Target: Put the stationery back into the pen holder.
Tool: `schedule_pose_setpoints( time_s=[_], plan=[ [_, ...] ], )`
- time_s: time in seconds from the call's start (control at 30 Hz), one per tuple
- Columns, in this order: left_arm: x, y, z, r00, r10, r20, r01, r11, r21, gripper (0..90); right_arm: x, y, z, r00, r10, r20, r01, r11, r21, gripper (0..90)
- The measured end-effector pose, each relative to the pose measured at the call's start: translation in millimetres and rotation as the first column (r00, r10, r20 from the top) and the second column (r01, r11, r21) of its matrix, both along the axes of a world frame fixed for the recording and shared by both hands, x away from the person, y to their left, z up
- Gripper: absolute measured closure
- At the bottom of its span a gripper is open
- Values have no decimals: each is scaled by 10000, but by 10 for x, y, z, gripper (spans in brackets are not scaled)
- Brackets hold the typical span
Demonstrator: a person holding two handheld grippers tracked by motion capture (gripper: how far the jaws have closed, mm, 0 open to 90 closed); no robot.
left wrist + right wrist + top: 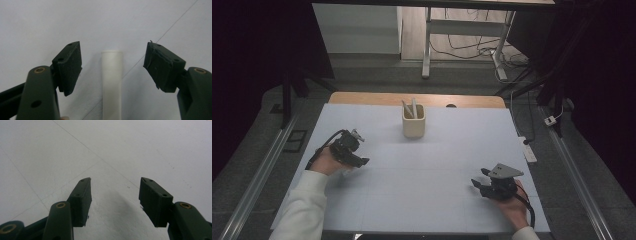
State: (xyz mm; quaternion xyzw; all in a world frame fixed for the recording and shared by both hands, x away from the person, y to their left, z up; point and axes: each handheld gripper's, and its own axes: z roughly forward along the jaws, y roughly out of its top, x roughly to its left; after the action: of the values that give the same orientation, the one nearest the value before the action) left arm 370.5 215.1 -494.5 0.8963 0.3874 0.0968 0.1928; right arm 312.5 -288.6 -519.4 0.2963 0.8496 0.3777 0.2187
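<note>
The left gripper point(112, 66), jaws spread wide and holding nothing, straddles a white cylindrical stick point(112, 82) lying on the table point(437, 165) lengthwise between them, while the right gripper point(115, 200), equally wide and empty, hangs well apart.

one cream square-sided holder cup point(414, 125) ahead of both tongs, two pale sticks point(410, 108) standing in it; one white cylinder point(112, 82) between the left tongs' jaws.

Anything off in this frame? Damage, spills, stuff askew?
One thing: the pad on one jaw of the left claw looks frayed and peeling at its edges. A white cylinder lies on the mat between its open jaws. The cup stands upright; no spills.
</note>
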Motion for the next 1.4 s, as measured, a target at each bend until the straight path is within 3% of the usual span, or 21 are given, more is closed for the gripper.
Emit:
schedule_pose_setpoints(
  time_s=[0.47, 0.77, 1.07, 1.4],
  plan=[
    [55, 7, -172, 9992, 126, -378, -114, 9994, 329, 319, 2, 1, -4, 10000, 13, 10, -13, 10000, -53, 431],
    [63, 7, -210, 9984, -3, -565, 26, 9992, 411, 447, -1, -4, 1, 10000, -4, 45, 4, 10000, -59, 431],
    [60, 30, -213, 9959, -299, -848, 299, 9996, -15, 650, -8, -3, 7, 10000, 8, 71, -7, 10000, -88, 431],
    [53, 33, -214, 9964, -378, -759, 378, 9993, -15, 661, -7, -3, 6, 10000, 9, 80, -8, 9999, -105, 431]
  ],
)
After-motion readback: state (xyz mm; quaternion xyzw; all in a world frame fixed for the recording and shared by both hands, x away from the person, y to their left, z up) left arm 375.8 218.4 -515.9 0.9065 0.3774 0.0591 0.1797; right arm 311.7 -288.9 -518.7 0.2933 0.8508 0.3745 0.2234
